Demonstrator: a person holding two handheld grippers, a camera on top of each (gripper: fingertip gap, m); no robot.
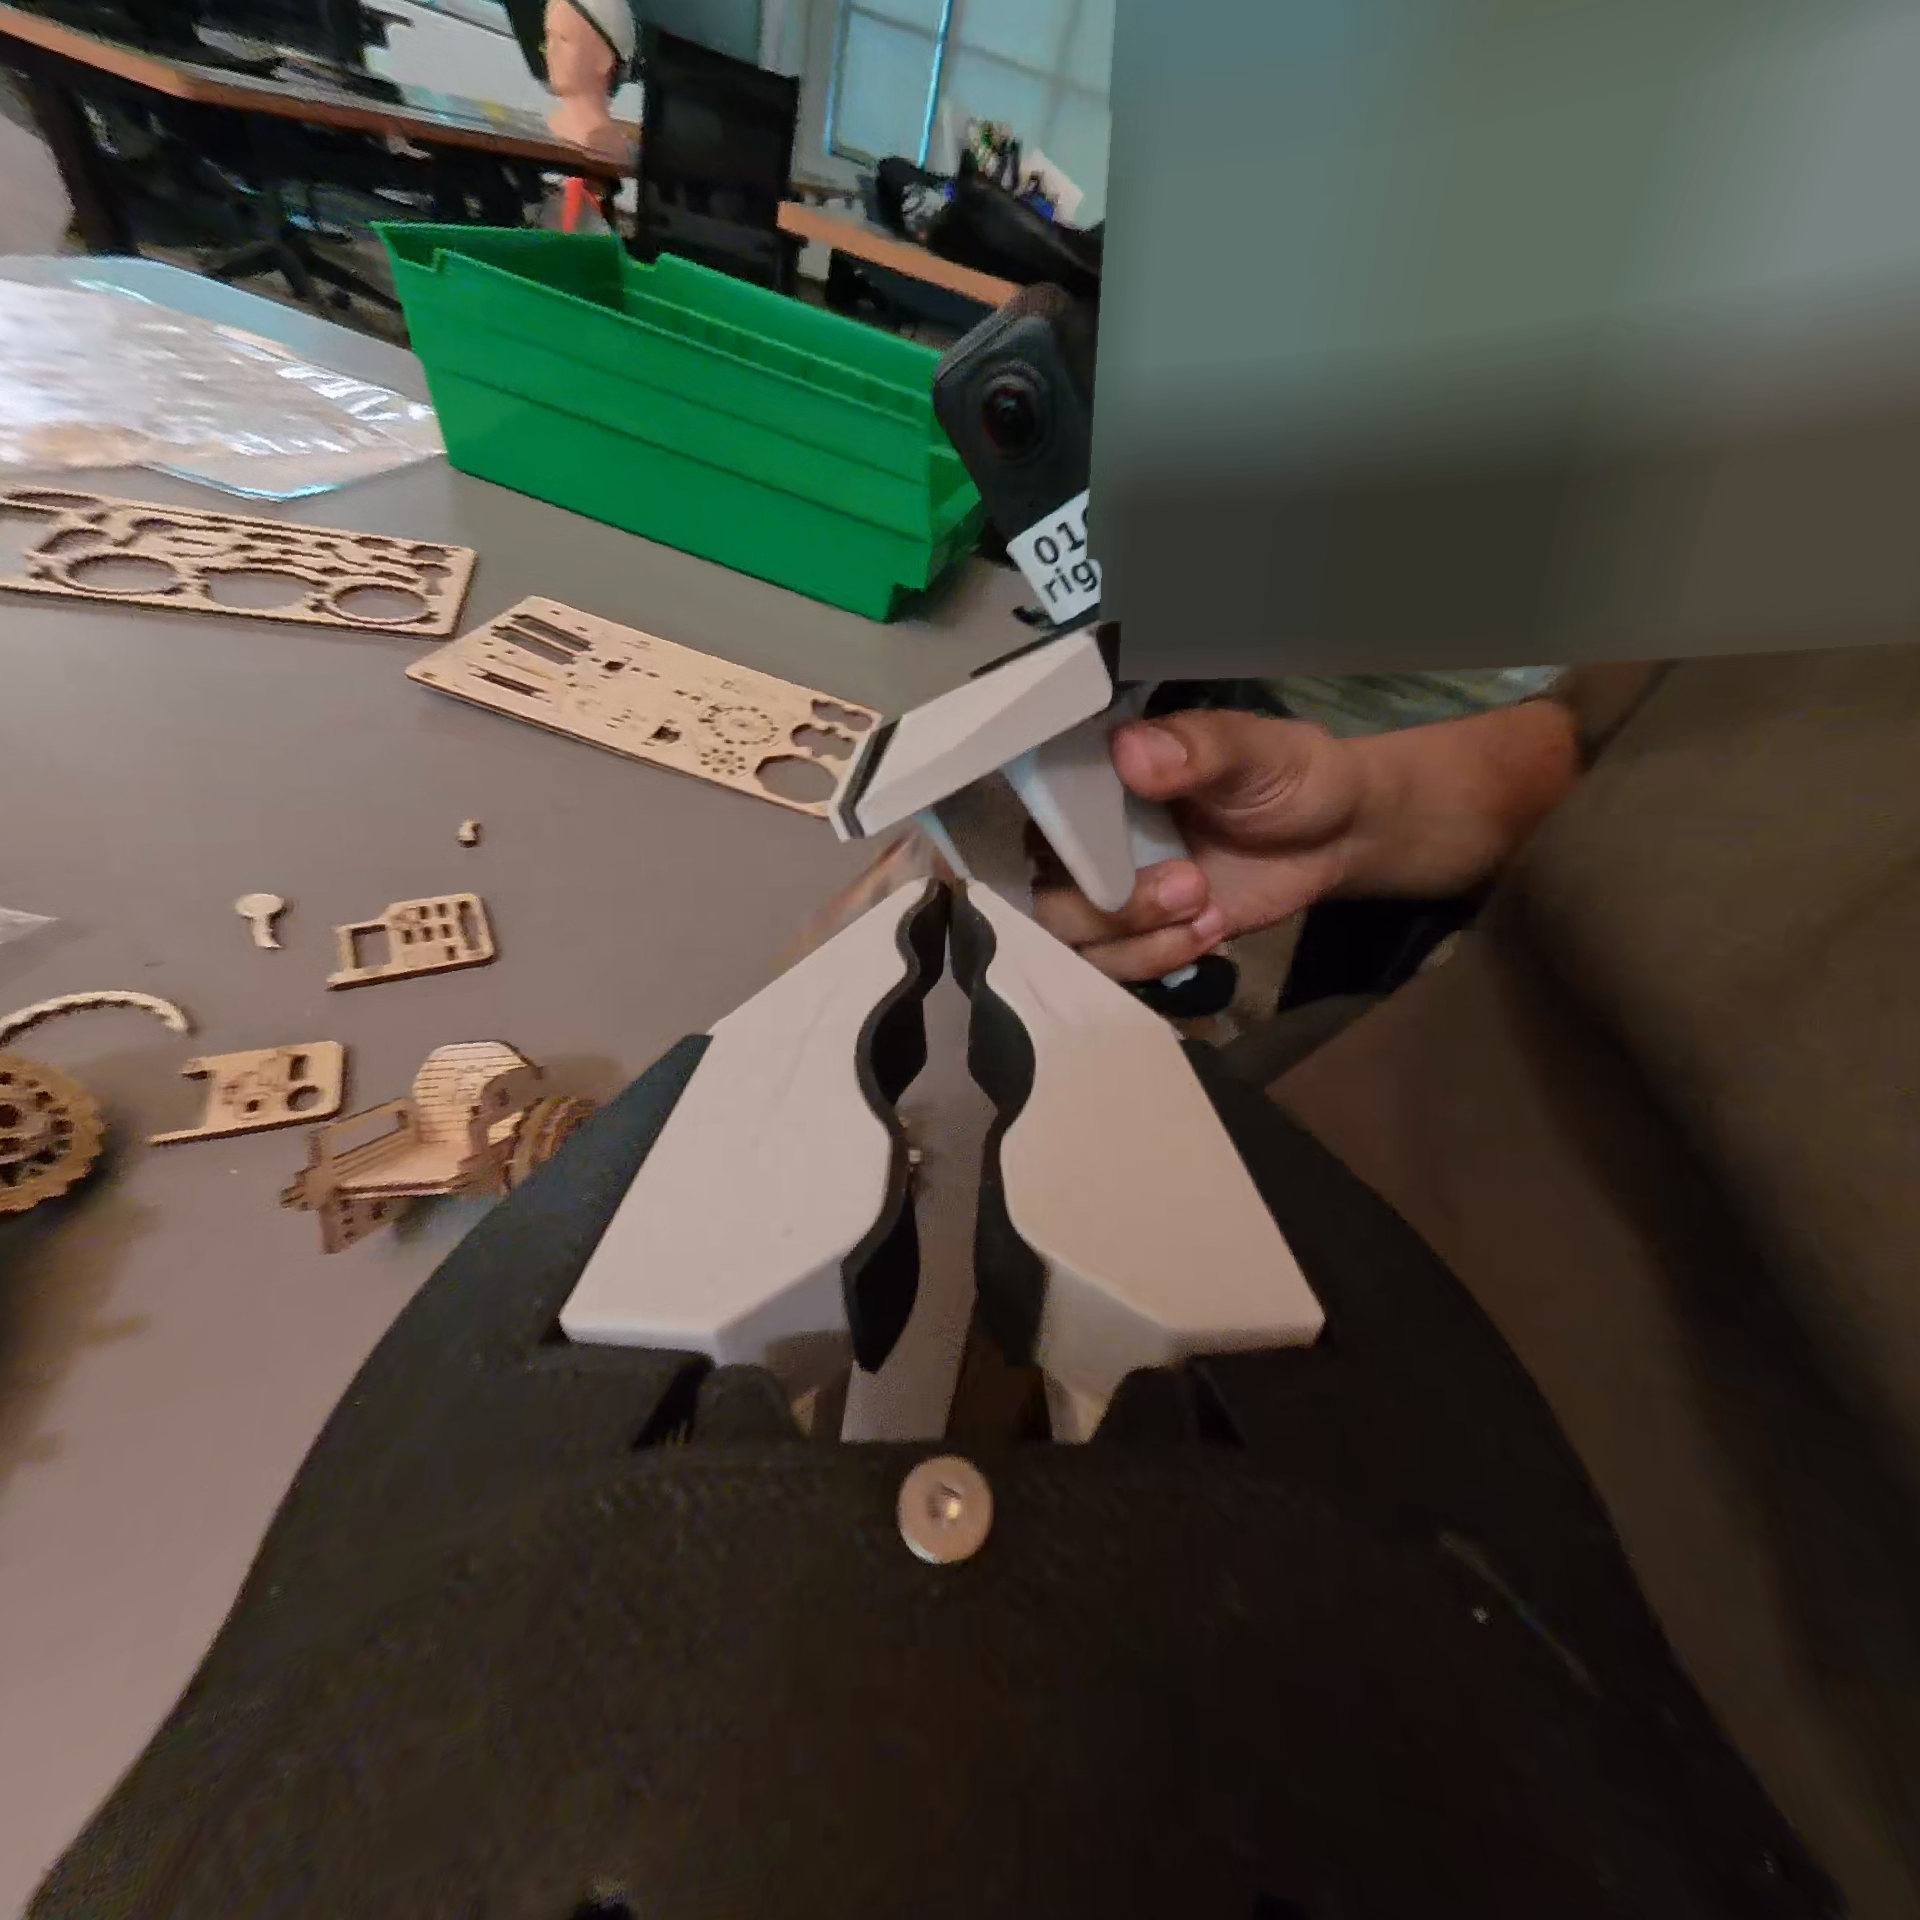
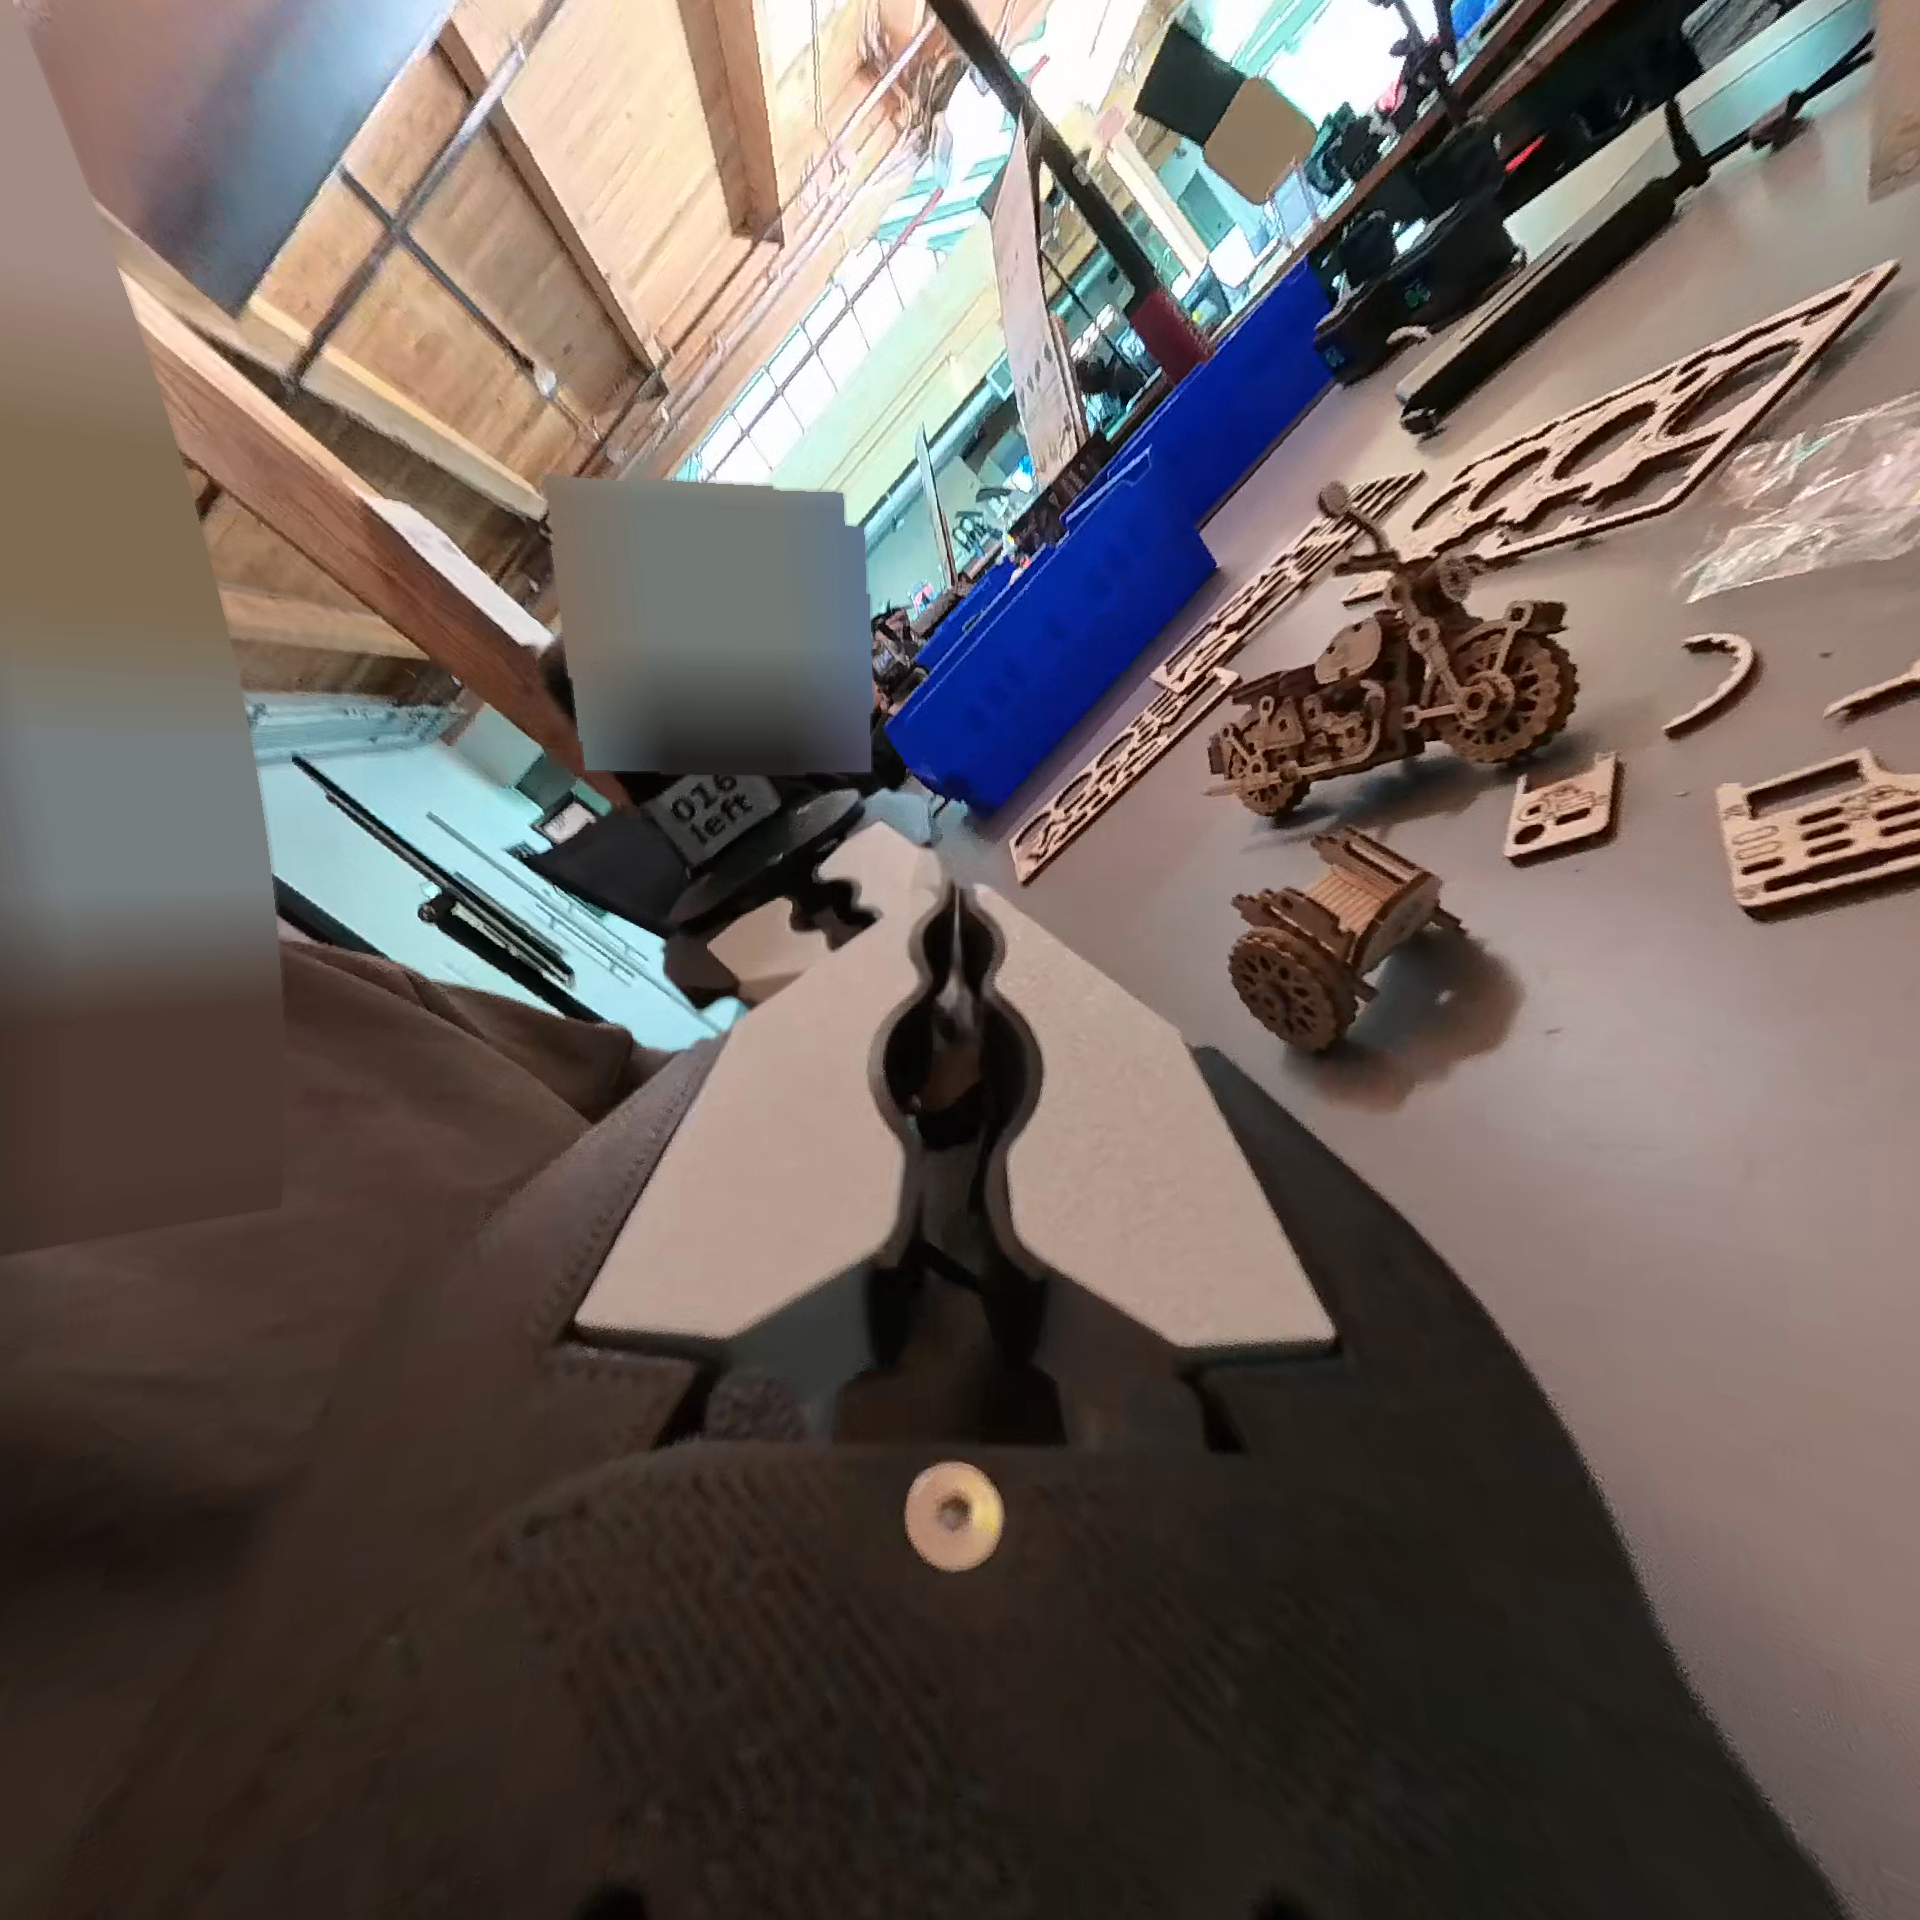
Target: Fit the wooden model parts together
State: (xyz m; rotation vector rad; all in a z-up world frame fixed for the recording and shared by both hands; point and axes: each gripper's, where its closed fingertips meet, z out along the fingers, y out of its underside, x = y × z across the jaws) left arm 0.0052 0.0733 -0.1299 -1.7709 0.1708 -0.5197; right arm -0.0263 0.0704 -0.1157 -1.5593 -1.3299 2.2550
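Observation:
My left gripper (image 1: pixel 948 912) is shut, held above the table's near edge. A thin clear plastic film (image 1: pixel 883 883) shows at its tips. My right gripper (image 2: pixel 953 914) is shut on a thin shiny strip of that film (image 2: pixel 952 971). The two grippers meet tip to tip; the right one (image 1: pixel 850 819) shows in the left wrist view, the left one (image 2: pixel 862 883) in the right wrist view. On the grey table (image 2: pixel 1558 1143) stand a wooden motorcycle model (image 2: pixel 1403 665) and a wooden sidecar (image 2: pixel 1330 935), which also shows in the left wrist view (image 1: pixel 436 1132).
Flat wooden parts (image 1: pixel 416 940) and cut-out sheets (image 1: pixel 665 707) lie around the models. A green bin (image 1: pixel 675 416) stands at the back, a blue bin (image 2: pixel 1060 644) beyond the motorcycle. A clear bag (image 1: pixel 156 384) lies far left. A person's hand (image 1: pixel 1299 810) holds the right gripper. Both grippers' tips are close together, under 4 cm apart. The wooden sidecar (image 2: pixel 1330 935) lies around 9 centimeters away from my right fingertips. Look for it in the left wrist view (image 1: pixel 539 1081) too.

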